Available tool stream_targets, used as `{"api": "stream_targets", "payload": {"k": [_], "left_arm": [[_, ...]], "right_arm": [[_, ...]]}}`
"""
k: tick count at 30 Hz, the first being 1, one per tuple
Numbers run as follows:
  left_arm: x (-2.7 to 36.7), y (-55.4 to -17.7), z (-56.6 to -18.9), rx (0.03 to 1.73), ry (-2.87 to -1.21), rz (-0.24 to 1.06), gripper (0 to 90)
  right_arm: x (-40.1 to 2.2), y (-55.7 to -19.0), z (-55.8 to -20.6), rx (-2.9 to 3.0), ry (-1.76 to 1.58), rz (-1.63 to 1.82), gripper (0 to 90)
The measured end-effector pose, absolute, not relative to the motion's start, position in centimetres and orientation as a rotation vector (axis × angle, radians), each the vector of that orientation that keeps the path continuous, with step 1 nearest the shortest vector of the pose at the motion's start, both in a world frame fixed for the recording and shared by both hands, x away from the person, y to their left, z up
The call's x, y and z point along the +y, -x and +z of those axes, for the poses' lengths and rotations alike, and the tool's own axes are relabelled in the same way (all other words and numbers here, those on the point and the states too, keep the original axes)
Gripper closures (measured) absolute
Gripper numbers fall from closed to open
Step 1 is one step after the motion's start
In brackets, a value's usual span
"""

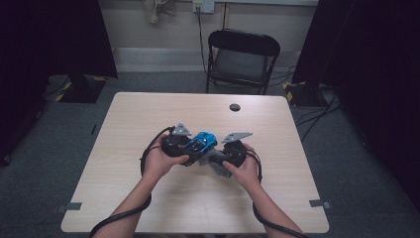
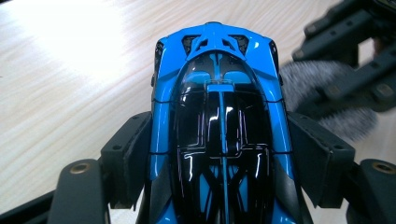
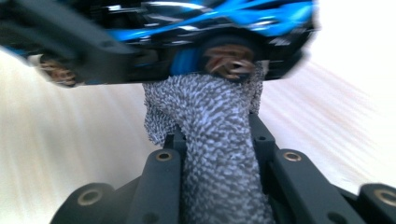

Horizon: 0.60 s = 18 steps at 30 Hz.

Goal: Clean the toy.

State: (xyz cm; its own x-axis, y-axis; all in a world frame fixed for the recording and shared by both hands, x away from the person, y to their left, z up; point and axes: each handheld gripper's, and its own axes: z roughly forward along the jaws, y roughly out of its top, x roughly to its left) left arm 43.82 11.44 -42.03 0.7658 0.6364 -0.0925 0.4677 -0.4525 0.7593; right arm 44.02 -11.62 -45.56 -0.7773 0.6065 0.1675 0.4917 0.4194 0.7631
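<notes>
Two hand-held grippers meet over the middle of a light wooden table (image 1: pixel 148 198), each carried by one of the person's hands. Left gripper (image 1: pixel 190 148): seen from the high view, it lies at the left of the pair, with a grey three-cornered plate on top and a black cable trailing back along the forearm. Its jaws are clamped on a blue toy car (image 2: pixel 219 116), one pad pressed against each flank of the body; in the left gripper view the car's glossy black canopy runs straight up between the two black jaws, with the blue end pointing away from the camera. Right gripper (image 1: pixel 218 161): it sits just to the right of the car and carries a grey speckled cloth (image 3: pixel 210 154). In the right gripper view the jaws are closed tightly on this cloth, which rises between them as a bunched strip and touches the car's underside close to a wheel. That view is blurred, so finer detail of the contact cannot be told. From the left gripper view, the same cloth appears as a grey patch beside the car's right flank, held in the other gripper's jaws. Beyond the table stands a black folding chair (image 1: pixel 242 59), well apart from the work.
</notes>
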Motion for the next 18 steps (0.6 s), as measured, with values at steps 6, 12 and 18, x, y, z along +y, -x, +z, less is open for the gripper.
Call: {"api": "stream_targets", "payload": {"k": [6, 12, 18], "left_arm": [[11.6, -43.8, -41.9, 0.813, -2.142, 0.246, 28.1], [11.7, -43.7, -41.7, 0.804, -2.128, 0.243, 28.1], [12.2, -44.1, -41.0, 0.821, -2.122, 0.274, 28.1]], "right_arm": [[-12.6, -44.8, -45.3, 2.481, -1.042, 1.248, 72.4], [-14.2, -45.4, -45.0, 2.397, -1.139, 1.231, 72.4], [-15.0, -45.1, -45.1, 2.406, -1.136, 1.191, 72.4]]}}
